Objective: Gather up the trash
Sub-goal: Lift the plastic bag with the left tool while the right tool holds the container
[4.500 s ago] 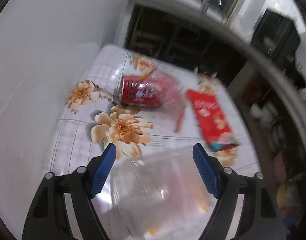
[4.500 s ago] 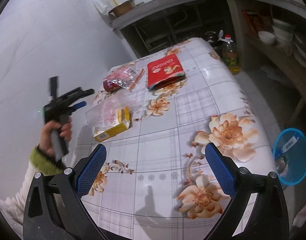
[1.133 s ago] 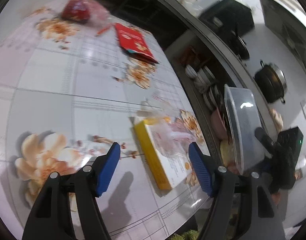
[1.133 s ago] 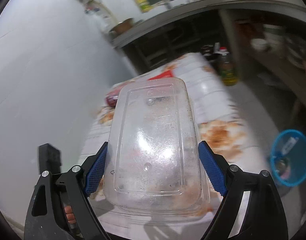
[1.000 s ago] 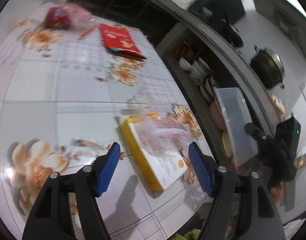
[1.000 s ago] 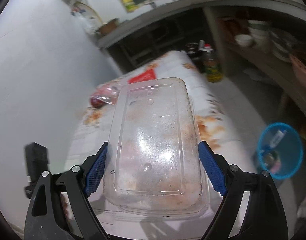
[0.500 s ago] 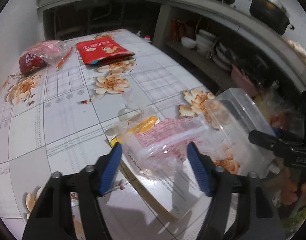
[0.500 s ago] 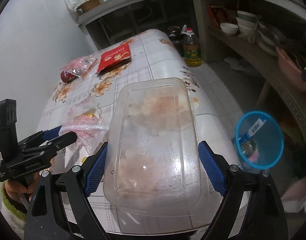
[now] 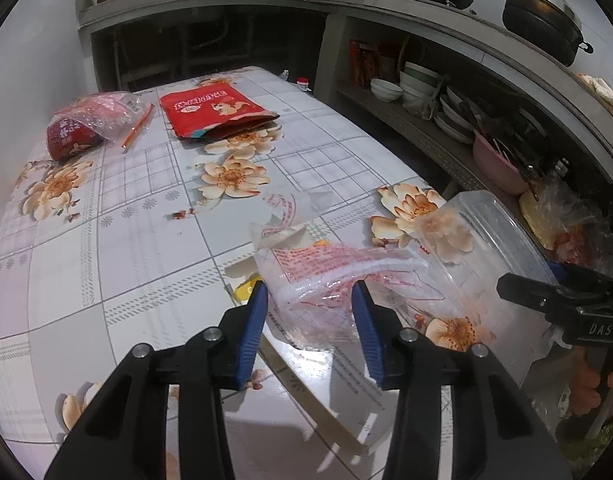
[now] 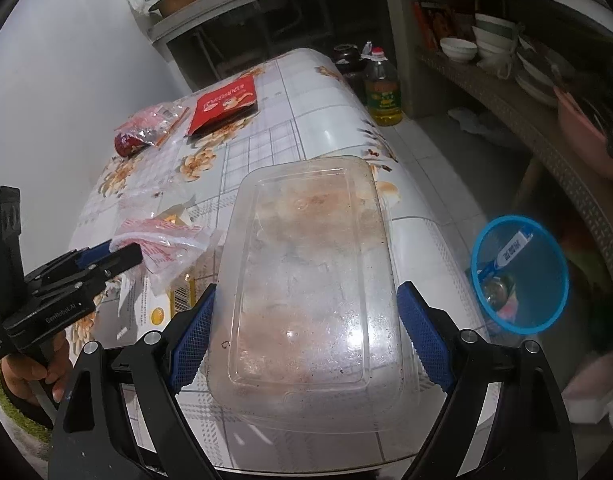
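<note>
A crumpled clear plastic bag [image 9: 326, 272] with red print lies on a yellow and white box [image 9: 306, 392] near the table's front. My left gripper [image 9: 310, 296] is closing on the bag, whose sides meet both blue pads. The right wrist view shows the left gripper [image 10: 114, 254] with the bag [image 10: 166, 240] bunched at its tips. My right gripper [image 10: 308, 340] is shut on a greasy clear plastic container [image 10: 306, 260], held over the table's right edge. The left wrist view has that container [image 9: 486, 240] just right of the bag.
A red snack pouch [image 9: 214, 110] and a red can in a plastic bag [image 9: 86, 124] lie at the far end of the flowered table [image 9: 126, 240]. A blue bin [image 10: 518, 276] holding trash stands on the floor to the right. An oil bottle [image 10: 382, 92] and shelves of bowls [image 9: 418, 76] are beyond.
The left gripper swung round to face the bag and its jaws have narrowed onto it. The right gripper came down with the container, close beside the bag.
</note>
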`<state>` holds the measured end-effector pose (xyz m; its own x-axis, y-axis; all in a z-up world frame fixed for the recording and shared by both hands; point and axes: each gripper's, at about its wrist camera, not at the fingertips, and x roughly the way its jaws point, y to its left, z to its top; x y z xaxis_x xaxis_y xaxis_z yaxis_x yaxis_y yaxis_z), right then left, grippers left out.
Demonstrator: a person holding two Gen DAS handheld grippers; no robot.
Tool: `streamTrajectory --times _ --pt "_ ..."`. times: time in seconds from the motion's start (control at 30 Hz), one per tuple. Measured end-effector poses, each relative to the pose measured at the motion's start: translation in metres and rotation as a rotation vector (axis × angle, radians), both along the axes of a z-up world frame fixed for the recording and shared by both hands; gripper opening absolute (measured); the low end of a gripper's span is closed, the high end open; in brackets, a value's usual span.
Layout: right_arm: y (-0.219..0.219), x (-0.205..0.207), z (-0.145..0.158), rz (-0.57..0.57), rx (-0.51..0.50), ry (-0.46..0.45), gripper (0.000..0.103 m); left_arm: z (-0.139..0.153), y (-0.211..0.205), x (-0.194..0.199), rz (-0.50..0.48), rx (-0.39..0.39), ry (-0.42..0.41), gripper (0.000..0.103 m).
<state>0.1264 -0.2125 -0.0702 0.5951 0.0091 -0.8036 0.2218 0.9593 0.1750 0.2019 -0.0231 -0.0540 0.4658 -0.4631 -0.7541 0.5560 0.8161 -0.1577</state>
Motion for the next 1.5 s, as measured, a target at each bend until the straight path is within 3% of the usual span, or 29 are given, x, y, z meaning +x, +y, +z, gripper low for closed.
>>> streamTrajectory --times 0.47,0.77,1.5 --pt "0.008 0.007 -0.013 0.006 -0.053 0.046 0.086 0.013 0.016 -0.004 0.050 -0.063 -0.017 0.029" --pt "0.010 0.014 -0.023 -0.005 -0.065 0.098 0.090 0.018 0.011 -0.006 0.064 -0.043 -0.011 0.029" --pt "-0.001 0.013 -0.019 -0.041 -0.029 0.084 0.086 0.033 0.002 -0.010 0.083 -0.017 -0.053 0.029"
